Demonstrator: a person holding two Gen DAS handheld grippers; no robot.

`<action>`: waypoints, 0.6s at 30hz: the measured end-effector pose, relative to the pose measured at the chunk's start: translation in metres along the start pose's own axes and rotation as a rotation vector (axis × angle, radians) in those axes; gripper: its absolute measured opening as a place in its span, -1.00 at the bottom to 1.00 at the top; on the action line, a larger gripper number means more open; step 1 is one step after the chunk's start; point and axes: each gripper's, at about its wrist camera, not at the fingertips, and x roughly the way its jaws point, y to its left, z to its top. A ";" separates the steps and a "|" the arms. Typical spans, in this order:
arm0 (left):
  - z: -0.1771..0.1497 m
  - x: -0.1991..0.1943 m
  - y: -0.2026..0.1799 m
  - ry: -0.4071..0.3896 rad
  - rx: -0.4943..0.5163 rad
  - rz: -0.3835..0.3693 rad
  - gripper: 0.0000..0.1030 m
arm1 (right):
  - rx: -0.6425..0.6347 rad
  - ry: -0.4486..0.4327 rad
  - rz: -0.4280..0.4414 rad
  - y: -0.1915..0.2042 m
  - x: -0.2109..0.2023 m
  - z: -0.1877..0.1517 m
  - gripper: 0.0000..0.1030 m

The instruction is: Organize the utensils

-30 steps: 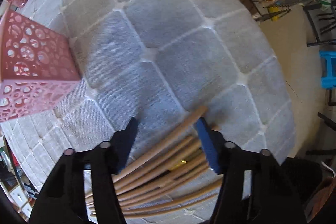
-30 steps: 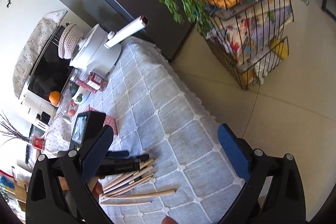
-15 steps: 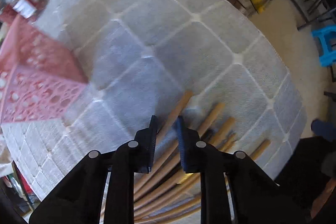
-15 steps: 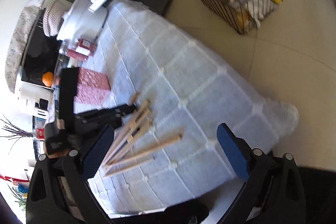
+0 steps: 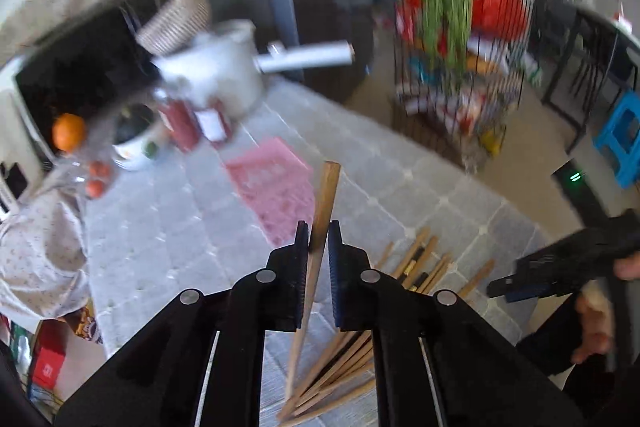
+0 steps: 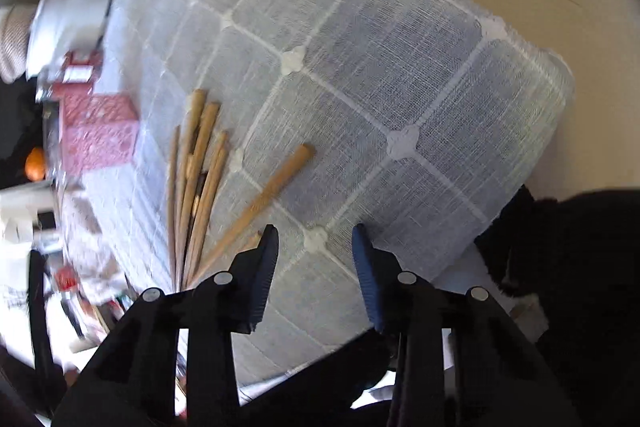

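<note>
My left gripper (image 5: 319, 231) is shut on one wooden chopstick (image 5: 325, 199), held above the table with its end pointing up toward the pink perforated holder (image 5: 276, 183). Several more chopsticks (image 5: 416, 263) lie fanned on the grey quilted cloth below. In the right wrist view the same pile (image 6: 196, 179) lies left of my right gripper (image 6: 314, 239), and one chopstick (image 6: 268, 195) is splayed apart from it. The right jaws are closing with only cloth between them. The pink holder (image 6: 100, 135) stands beyond the pile. The right gripper (image 5: 496, 291) also shows in the left wrist view.
A white pot (image 5: 224, 67) with a long handle, a red jar (image 5: 180, 119) and an orange (image 5: 69, 131) crowd the table's far end. A wire rack (image 5: 460, 67) and a blue stool (image 5: 620, 139) stand on the floor. The table's corner (image 6: 552, 87) drops off at right.
The left gripper closed on one chopstick and lifted it off the pile, tilting up toward the room. The right gripper sank toward the table and its jaws narrowed.
</note>
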 end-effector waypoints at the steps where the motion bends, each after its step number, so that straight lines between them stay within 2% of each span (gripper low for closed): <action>1: -0.002 -0.011 0.003 -0.026 -0.011 -0.002 -0.82 | 0.009 -0.007 0.002 0.003 -0.001 -0.001 -0.29; 4: -0.002 -0.022 0.003 -0.060 -0.021 -0.003 -0.83 | 0.035 -0.050 -0.005 0.016 -0.003 0.000 -0.29; 8: -0.002 -0.029 0.003 -0.096 -0.024 -0.012 -0.85 | 0.114 -0.009 -0.050 0.024 0.015 0.010 -0.36; 9: -0.004 -0.033 0.004 -0.103 -0.026 -0.016 -0.85 | 0.117 -0.037 -0.064 0.028 0.012 0.011 -0.40; 10: -0.004 -0.035 0.005 -0.110 -0.029 -0.022 -0.85 | 0.104 -0.039 -0.076 0.032 0.013 0.012 -0.58; 11: -0.004 -0.035 0.006 -0.113 -0.032 -0.023 -0.85 | 0.091 -0.036 -0.106 0.039 0.018 0.013 -0.63; 15: -0.005 -0.031 0.010 -0.111 -0.048 -0.011 -0.85 | -0.006 -0.141 -0.203 0.058 0.018 0.004 -0.67; 18: -0.008 -0.027 0.013 -0.101 -0.064 -0.009 -0.85 | -0.070 -0.183 -0.213 0.068 0.019 -0.002 -0.73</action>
